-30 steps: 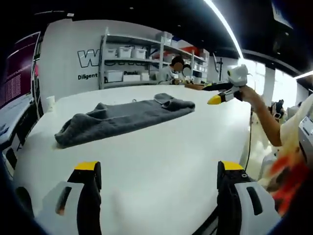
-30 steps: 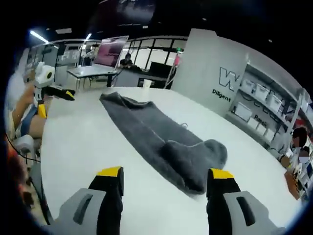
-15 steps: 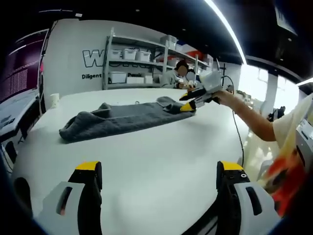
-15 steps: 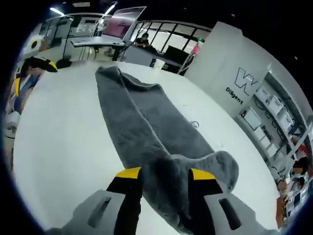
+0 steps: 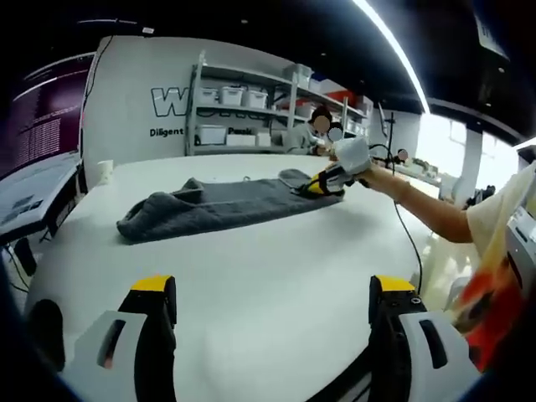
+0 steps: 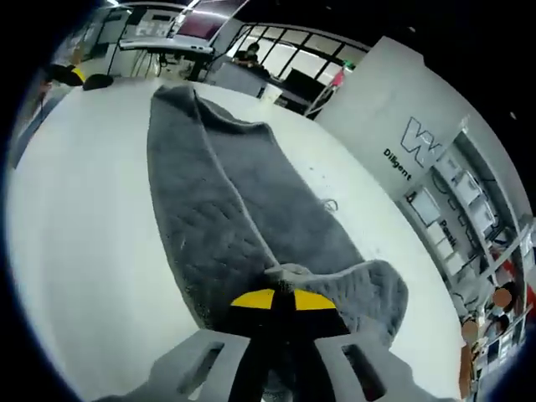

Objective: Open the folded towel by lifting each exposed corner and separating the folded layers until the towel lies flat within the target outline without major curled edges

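One towel [image 6: 243,226] stretches lengthwise away from right gripper [image 6: 281,299].

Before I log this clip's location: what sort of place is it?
Likely a lab or workshop: shelves of storage bins, a lettered wall, and a large white table holding a grey towel.

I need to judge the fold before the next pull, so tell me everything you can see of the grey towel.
The grey towel is thick terry cloth, folded lengthwise into a long rumpled strip lying on the white table. A seam runs along its top layer and one end flap curls over. The right gripper is shut on an edge at that end; the far end lies loose and bunched.
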Available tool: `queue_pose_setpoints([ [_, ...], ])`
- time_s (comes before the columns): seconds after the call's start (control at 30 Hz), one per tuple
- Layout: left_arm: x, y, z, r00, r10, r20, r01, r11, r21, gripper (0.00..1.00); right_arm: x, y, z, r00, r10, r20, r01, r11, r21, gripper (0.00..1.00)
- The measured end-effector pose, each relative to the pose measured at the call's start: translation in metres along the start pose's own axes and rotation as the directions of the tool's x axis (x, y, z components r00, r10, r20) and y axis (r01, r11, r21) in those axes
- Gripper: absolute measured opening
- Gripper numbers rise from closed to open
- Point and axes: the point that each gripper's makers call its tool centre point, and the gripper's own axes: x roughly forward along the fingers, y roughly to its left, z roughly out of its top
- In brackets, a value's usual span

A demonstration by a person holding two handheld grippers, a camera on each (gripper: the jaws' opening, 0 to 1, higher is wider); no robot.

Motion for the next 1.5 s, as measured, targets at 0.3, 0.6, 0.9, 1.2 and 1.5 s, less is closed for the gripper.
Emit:
queue_pose_setpoints([
  [0.3,0.003,-0.004,-0.005,1.000,-0.010,-0.016,0.010,1.000,-0.003,0.93,-0.021,-0.035,-0.002,0.995,-0.092,0.044,0.088,0.993,0.084,0.00],
  [0.6,0.004,-0.008,-0.004,1.000,-0.011,-0.020,0.011,1.000,0.002,0.93,-0.044,-0.074,-0.016,0.982,-0.180,0.065,0.168,0.973,0.159,0.00],
  [0.9,0.005,-0.011,-0.004,0.999,-0.010,-0.031,0.011,1.000,0.014,0.92,-0.075,-0.109,-0.048,0.965,-0.259,0.038,0.244,0.944,0.224,0.00],
  [1.2,0.004,-0.011,-0.005,0.999,-0.002,-0.046,0.003,1.000,0.021,0.92,-0.106,-0.140,-0.096,0.940,-0.340,-0.008,0.323,0.885,0.336,0.00],
  [1.5,0.007,-0.015,-0.005,0.999,-0.009,-0.053,0.011,1.000,0.028,0.92,-0.122,-0.143,-0.145,0.931,-0.360,-0.059,0.348,0.828,0.439,0.00],
])
